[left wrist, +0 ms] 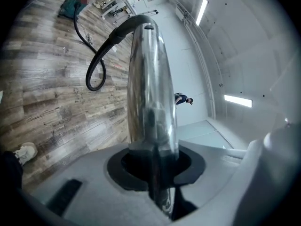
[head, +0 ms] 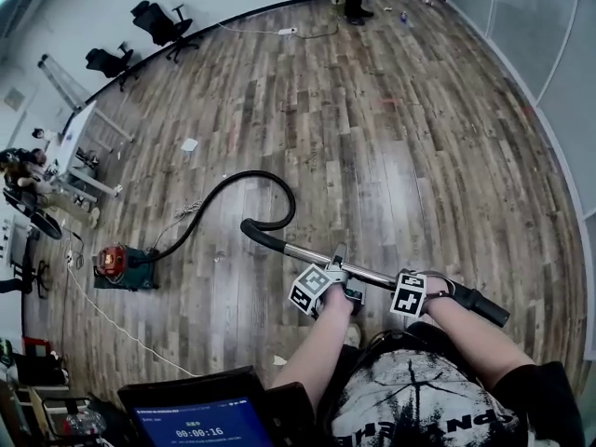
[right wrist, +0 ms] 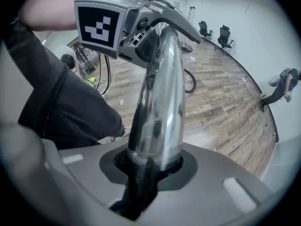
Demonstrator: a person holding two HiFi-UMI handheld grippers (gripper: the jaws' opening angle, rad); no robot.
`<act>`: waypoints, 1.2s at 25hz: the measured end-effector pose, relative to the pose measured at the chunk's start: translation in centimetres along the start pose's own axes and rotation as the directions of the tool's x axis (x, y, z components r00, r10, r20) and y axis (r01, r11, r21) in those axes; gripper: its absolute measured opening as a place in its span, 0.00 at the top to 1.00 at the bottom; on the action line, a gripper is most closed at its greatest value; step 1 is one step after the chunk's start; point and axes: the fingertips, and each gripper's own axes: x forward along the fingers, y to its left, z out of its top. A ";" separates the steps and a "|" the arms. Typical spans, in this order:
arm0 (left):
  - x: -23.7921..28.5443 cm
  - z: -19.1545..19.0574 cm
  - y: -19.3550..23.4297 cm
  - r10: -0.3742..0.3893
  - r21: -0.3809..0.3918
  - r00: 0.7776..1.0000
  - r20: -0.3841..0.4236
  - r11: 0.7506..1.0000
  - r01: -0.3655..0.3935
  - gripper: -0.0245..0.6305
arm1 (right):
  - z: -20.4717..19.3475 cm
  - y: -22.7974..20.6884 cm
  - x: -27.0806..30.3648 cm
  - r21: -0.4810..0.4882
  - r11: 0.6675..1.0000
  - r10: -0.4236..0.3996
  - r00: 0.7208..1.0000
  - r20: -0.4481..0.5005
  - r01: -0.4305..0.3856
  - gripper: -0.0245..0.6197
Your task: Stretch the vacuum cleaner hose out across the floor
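At the left of the head view, the squat vacuum canister (head: 126, 266), teal with a red round top, sits on the grey-brown wood-plank floor (head: 400, 147). A thin pale cord (head: 119, 328) trails from near it toward the bottom edge.

The vacuum cleaner hose (head: 222, 194), black, ribbed and matte, leaves the canister and climbs in a smooth arc. It then curls into a tight hook-shaped loop and doubles back to a curved black cuff (head: 259, 236). It lies bent on the planks, not drawn out straight.

From that cuff a polished chrome wand tube (head: 372, 274) slants down to the right, off the floor.

The left gripper (head: 337, 272), with its checker-marked cube, has its jaws closed round this tube. In the left gripper view the left gripper's (left wrist: 155, 160) dark rounded pads hug the mirror-bright cylinder (left wrist: 149, 88), and the hose loop (left wrist: 96, 74) shows beyond it.

Further right, the right gripper (head: 432, 289) clamps the same tube. In its own view the right gripper (right wrist: 151, 160) has its jaws pressed on the shiny metal (right wrist: 157, 102).

The tube ends at the far right in a black handle grip (head: 481, 305).
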 end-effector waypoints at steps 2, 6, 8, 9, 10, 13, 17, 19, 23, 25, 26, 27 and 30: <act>-0.4 -2.1 -0.5 0.007 -0.002 0.999 0.043 1.000 -0.007 0.82 | -2.3 0.4 -0.8 -0.027 0.999 0.024 1.000 0.008 -0.024 0.81; -1.2 -6.7 -1.9 0.028 -0.015 0.993 0.112 1.000 -0.027 0.83 | -7.1 1.2 -2.7 -0.089 0.993 0.076 0.997 0.020 -0.074 0.80; -1.8 -8.4 -2.3 0.043 -0.024 0.989 0.144 0.999 -0.040 0.83 | -8.9 1.7 -3.3 -0.120 0.988 0.099 0.995 0.021 -0.096 0.80; -2.3 -9.0 -2.2 0.053 -0.031 0.985 0.162 0.998 -0.048 0.83 | -9.4 2.0 -3.4 -0.139 0.985 0.109 0.994 0.021 -0.105 0.80; -3.0 -9.4 -1.9 0.062 -0.038 0.982 0.181 0.998 -0.056 0.83 | -9.7 2.3 -3.5 -0.160 0.981 0.116 0.993 0.021 -0.111 0.80; -4.7 -10.2 -1.0 0.076 -0.061 0.969 0.234 0.996 -0.063 0.83 | -10.3 3.3 -3.2 -0.214 0.969 0.131 0.991 0.018 -0.124 0.80; -6.5 -11.3 0.3 0.101 -0.086 0.956 0.276 0.993 -0.080 0.83 | -11.3 4.9 -2.5 -0.255 0.955 0.158 0.987 0.006 -0.152 0.80; -7.9 -12.1 0.6 0.103 -0.086 0.954 0.281 0.993 -0.082 0.83 | -11.9 6.4 -2.6 -0.256 0.954 0.161 0.987 0.004 -0.154 0.80; -10.8 -13.3 0.7 0.075 -0.078 0.956 0.285 0.995 -0.055 0.83 | -12.4 9.3 -2.9 -0.253 0.959 0.133 0.991 0.005 -0.127 0.80; -12.4 -14.2 0.9 0.055 -0.074 0.958 0.283 0.997 -0.035 0.83 | -12.9 11.1 -3.1 -0.251 0.962 0.116 0.993 0.002 -0.112 0.80; -13.2 -14.9 1.0 0.047 -0.074 0.959 0.279 0.997 -0.027 0.83 | -13.3 12.1 -3.3 -0.248 0.963 0.109 0.994 -0.001 -0.106 0.80; -14.0 -15.7 1.2 0.040 -0.075 0.961 0.274 0.997 -0.020 0.83 | -13.9 13.2 -3.4 -0.244 0.965 0.101 0.995 -0.003 -0.099 0.80; -16.2 -18.7 1.9 0.027 -0.079 0.967 0.254 0.997 -0.007 0.83 | -16.1 16.4 -3.6 -0.227 0.970 0.085 0.996 -0.010 -0.085 0.80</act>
